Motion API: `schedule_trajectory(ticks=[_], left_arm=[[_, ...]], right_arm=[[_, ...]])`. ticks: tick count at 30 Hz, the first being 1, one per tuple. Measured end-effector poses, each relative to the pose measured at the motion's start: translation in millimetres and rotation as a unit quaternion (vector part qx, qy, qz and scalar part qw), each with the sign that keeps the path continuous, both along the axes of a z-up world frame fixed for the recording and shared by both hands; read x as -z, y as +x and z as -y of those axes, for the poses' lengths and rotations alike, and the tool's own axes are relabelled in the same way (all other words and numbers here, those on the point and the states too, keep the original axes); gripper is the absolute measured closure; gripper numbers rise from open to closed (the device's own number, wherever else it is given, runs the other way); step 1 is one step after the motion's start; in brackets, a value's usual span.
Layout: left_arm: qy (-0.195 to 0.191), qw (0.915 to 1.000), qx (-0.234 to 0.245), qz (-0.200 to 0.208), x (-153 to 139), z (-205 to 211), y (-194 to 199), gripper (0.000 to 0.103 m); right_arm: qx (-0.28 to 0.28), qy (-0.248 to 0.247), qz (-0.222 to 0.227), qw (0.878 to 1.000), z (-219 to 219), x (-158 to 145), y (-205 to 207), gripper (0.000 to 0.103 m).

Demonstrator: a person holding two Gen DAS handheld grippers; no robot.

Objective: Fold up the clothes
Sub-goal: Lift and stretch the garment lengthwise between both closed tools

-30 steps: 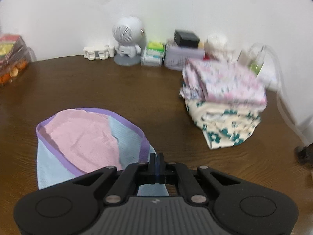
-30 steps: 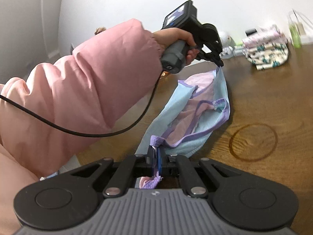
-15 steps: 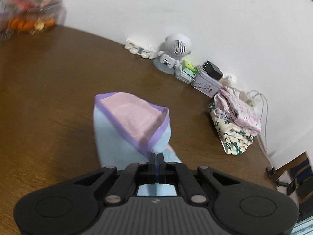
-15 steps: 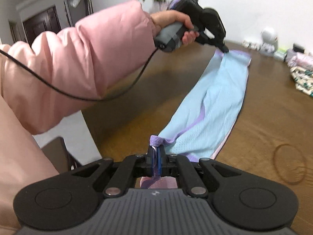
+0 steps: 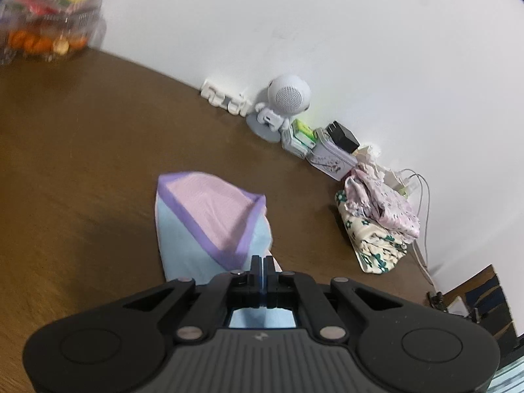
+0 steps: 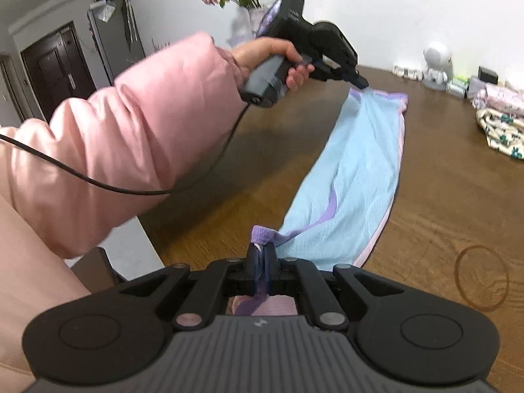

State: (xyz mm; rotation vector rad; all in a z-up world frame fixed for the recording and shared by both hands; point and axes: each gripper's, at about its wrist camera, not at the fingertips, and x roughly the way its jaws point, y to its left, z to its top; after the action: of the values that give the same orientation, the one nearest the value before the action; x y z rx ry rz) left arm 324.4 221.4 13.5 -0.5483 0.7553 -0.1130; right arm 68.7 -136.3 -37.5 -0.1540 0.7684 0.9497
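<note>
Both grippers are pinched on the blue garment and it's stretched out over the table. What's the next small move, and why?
Probably lower both ends together to lay the garment flat on the table. The left gripper holds the far end lifted, the right gripper clamps the purple trim at the near end, and the cloth between looks fairly smooth, ready for a fold.

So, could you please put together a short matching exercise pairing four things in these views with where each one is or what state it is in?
Things:
1. blue garment
2. left gripper
3. white round-headed figure
4. patterned clothes pile

Places or states:
A. stands by the wall at the back of the wooden table
B. shut on the garment's far end, above the table
C. stretched out long between the two grippers
D. heaped on the table, a pink floral piece on a cream one with green flowers

Pairs: 1-C, 2-B, 3-A, 4-D
</note>
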Motion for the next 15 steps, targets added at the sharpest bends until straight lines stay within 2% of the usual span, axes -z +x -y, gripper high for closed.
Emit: schedule_trajectory(ticks=[7, 9, 10, 11, 12, 15], left_arm=[[-0.005, 0.9994, -0.02, -0.027, 22.0, -13.2, 0.3, 0.103], [-0.028, 0.9987, -0.01, -0.041, 29.2, -12.4, 2.2, 0.086], [-0.034, 0.9983, -0.005, -0.048, 31.8, -10.9, 3.5, 0.081], [-0.029, 0.9983, -0.003, -0.051, 32.5, -7.8, 5.0, 0.075], [-0.023, 0.9983, 0.0, -0.054, 33.3, -4.6, 6.4, 0.072], [-0.009, 0.998, 0.008, -0.062, 35.4, 4.5, 10.4, 0.072]], right_arm=[[-0.001, 0.014, -0.014, 1.0, 1.8, 6.0, -3.9, 0.1], [0.005, 0.015, -0.021, 1.0, 4.5, 8.9, -1.9, 0.1], [0.008, 0.014, -0.024, 1.0, 5.5, 10.8, -1.7, 0.1], [0.011, 0.014, -0.027, 0.999, 4.9, 12.6, -1.5, 0.099], [0.014, 0.016, -0.031, 0.999, 4.5, 14.1, -1.3, 0.098], [0.02, 0.019, -0.037, 0.999, 5.4, 17.5, -1.3, 0.093]])
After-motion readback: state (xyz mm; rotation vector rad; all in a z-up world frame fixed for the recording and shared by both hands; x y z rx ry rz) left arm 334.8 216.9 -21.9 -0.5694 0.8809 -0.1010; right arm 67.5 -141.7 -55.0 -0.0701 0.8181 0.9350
